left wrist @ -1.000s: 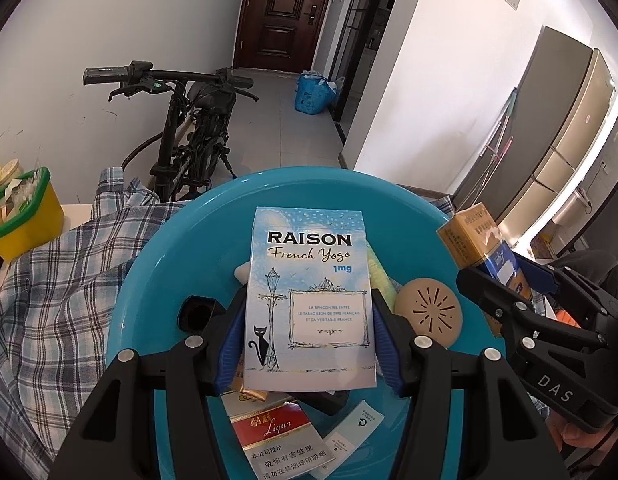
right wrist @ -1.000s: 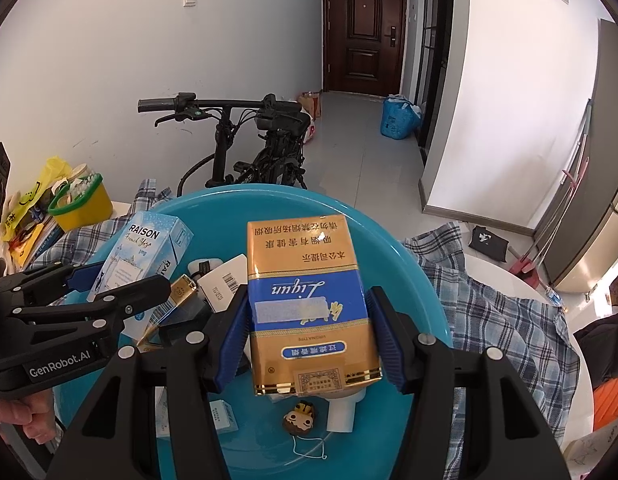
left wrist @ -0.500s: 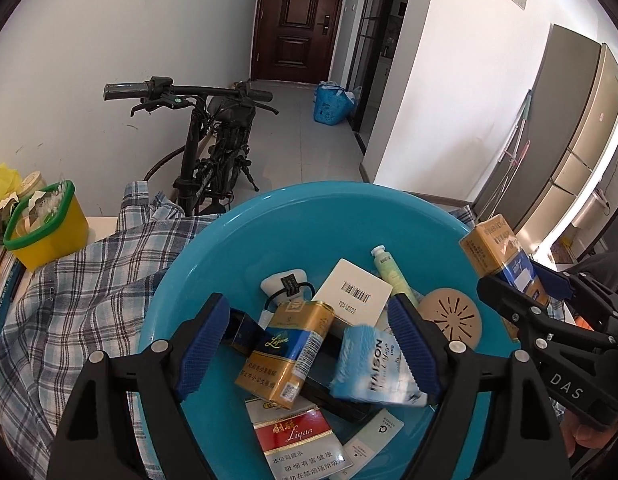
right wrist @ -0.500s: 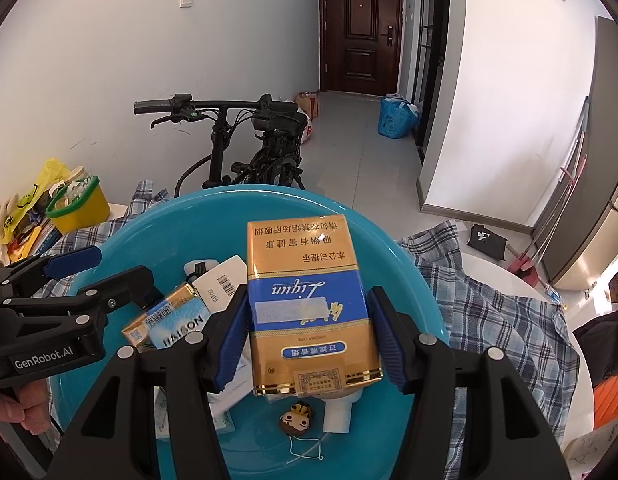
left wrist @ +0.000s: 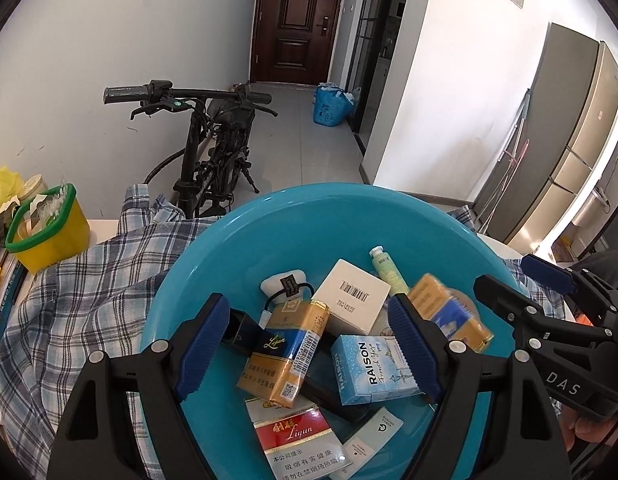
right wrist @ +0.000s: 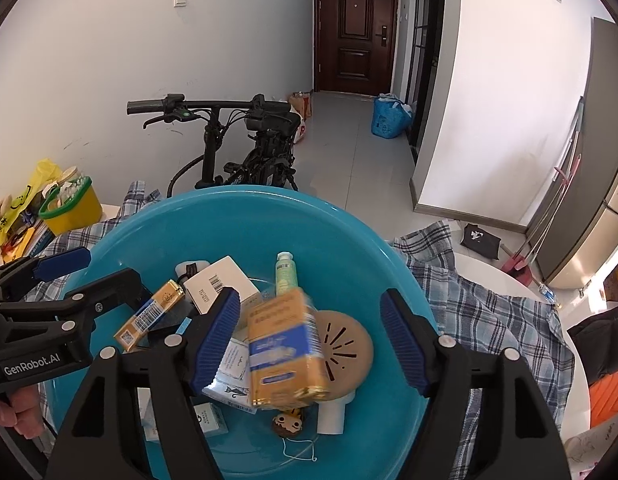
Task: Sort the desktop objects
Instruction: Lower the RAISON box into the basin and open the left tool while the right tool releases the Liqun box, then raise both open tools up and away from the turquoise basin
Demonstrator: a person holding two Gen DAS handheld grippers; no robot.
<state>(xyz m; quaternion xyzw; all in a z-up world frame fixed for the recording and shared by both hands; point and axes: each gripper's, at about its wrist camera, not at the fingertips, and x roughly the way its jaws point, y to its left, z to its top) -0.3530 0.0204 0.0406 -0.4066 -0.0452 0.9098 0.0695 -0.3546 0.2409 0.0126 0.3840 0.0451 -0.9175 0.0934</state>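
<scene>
While both hand-held grippers hang over the teal basin (left wrist: 237,240), neither pinches anything. Left hand-held gripper (left wrist: 309,348): jaws spread wide, nothing between the pads; below the gap lie a gold-and-blue Liqun pack (left wrist: 285,352) and the light-blue RAISON box (left wrist: 373,368), flat among the heap. Right hand-held gripper (right wrist: 309,340): jaws opening, pads clear of the blurred gold-and-blue carton (right wrist: 285,352), which sits tilted in the gap over a tan vented disc (right wrist: 345,344). Also in the basin: white barcode box (left wrist: 351,300), green tube (left wrist: 387,272), red Liqun pack (left wrist: 297,436), small figurine (right wrist: 289,420). Basin rests on a plaid cloth (left wrist: 81,300) over the counter. Yellow tub (left wrist: 45,228) with green rim stands at the counter's left edge, well apart from the basin. Bicycle (left wrist: 213,160) parked behind, against the wall. Part of a hand (right wrist: 17,412) shows on the left gripper's handle.
</scene>
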